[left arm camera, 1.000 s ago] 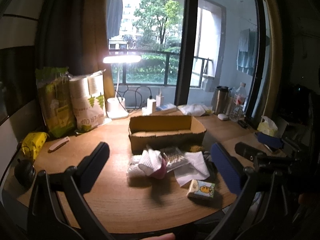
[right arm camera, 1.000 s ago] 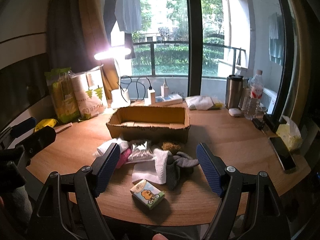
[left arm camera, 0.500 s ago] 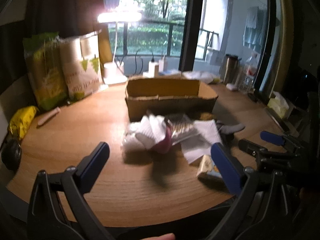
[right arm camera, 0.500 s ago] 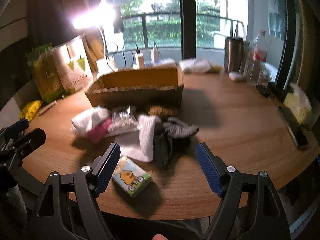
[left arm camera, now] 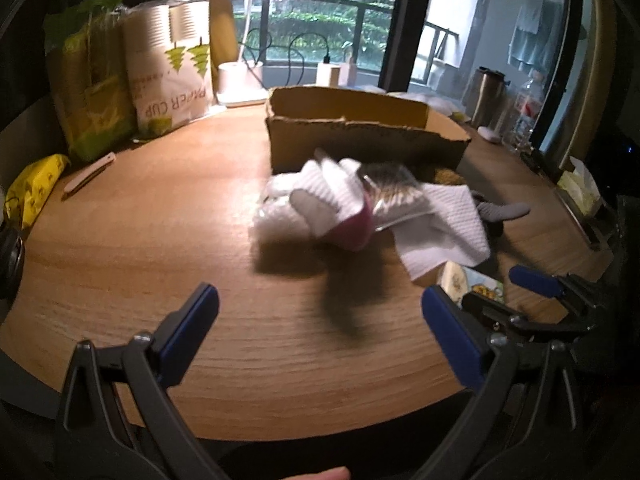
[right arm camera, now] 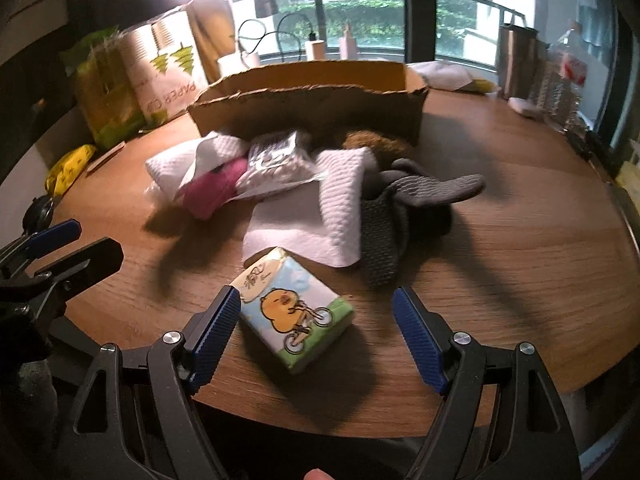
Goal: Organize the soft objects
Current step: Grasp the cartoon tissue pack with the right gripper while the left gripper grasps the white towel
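A heap of soft things lies in front of an open cardboard box (right arm camera: 308, 108) (left arm camera: 360, 136): a white cloth (right arm camera: 308, 216) (left arm camera: 444, 228), a pink item (right arm camera: 212, 188) (left arm camera: 356, 228), a clear crinkly packet (right arm camera: 276, 160), grey socks (right arm camera: 404, 200) and a brown fuzzy item (right arm camera: 376, 140). A tissue pack with a yellow chick (right arm camera: 292, 312) lies nearest the front edge. My right gripper (right arm camera: 316, 336) is open, its fingers on either side of the tissue pack, just above it. My left gripper (left arm camera: 320, 328) is open and empty over bare table, short of the heap.
Paper-cup bags (left arm camera: 168, 68) (right arm camera: 168, 64) and a green bag (left arm camera: 88, 84) stand at back left, with a yellow packet (left arm camera: 32, 192). A lamp base (left arm camera: 240, 84), chargers, a steel flask (right arm camera: 516, 60) and a bottle (right arm camera: 564, 80) line the back. The table edge is close below both grippers.
Both grippers have moved forward and down toward the table. The right one has come over the tissue pack; the left has neared the white and pink heap. Both stay open.
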### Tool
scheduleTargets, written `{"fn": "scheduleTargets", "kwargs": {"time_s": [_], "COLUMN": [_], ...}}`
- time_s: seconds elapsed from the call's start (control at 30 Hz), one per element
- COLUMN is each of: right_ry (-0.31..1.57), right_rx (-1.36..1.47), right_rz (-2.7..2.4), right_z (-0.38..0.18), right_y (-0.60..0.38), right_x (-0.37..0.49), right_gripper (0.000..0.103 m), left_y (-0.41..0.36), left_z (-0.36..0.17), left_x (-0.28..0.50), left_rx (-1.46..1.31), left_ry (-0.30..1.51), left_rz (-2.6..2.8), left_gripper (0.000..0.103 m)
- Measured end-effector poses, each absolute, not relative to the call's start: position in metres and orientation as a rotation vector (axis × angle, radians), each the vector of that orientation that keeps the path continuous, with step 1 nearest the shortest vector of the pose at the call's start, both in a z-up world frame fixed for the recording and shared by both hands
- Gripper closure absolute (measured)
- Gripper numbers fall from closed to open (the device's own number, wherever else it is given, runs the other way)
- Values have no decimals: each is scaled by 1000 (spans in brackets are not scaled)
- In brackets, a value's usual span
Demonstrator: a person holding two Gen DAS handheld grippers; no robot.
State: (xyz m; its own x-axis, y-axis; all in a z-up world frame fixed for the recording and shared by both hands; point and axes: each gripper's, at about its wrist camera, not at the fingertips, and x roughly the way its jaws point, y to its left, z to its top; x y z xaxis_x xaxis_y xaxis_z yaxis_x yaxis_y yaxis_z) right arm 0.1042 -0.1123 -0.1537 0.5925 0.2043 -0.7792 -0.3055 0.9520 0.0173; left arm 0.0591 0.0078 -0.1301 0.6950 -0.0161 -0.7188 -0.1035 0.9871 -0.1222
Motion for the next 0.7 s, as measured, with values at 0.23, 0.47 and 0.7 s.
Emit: {"fn": "scheduleTargets", "kwargs": {"time_s": [0.23, 0.47, 0.7], "right_ry": [922, 899, 779], "right_rx": [-139, -153, -115], "right_rz": [362, 457, 492], "right_z": [-165, -150, -103], "right_y": [-101, -96, -103], "right_x": [113, 113, 121], "right_gripper": [39, 47, 51], "left_y": [12, 12, 12], "left_z": [-134, -127, -119], "left_x": [70, 83, 107], "left_rx": [-155, -118, -105], "left_ry": [829, 815, 814], "left_rz": [75, 99, 103], "left_gripper": [1, 1, 4]}}
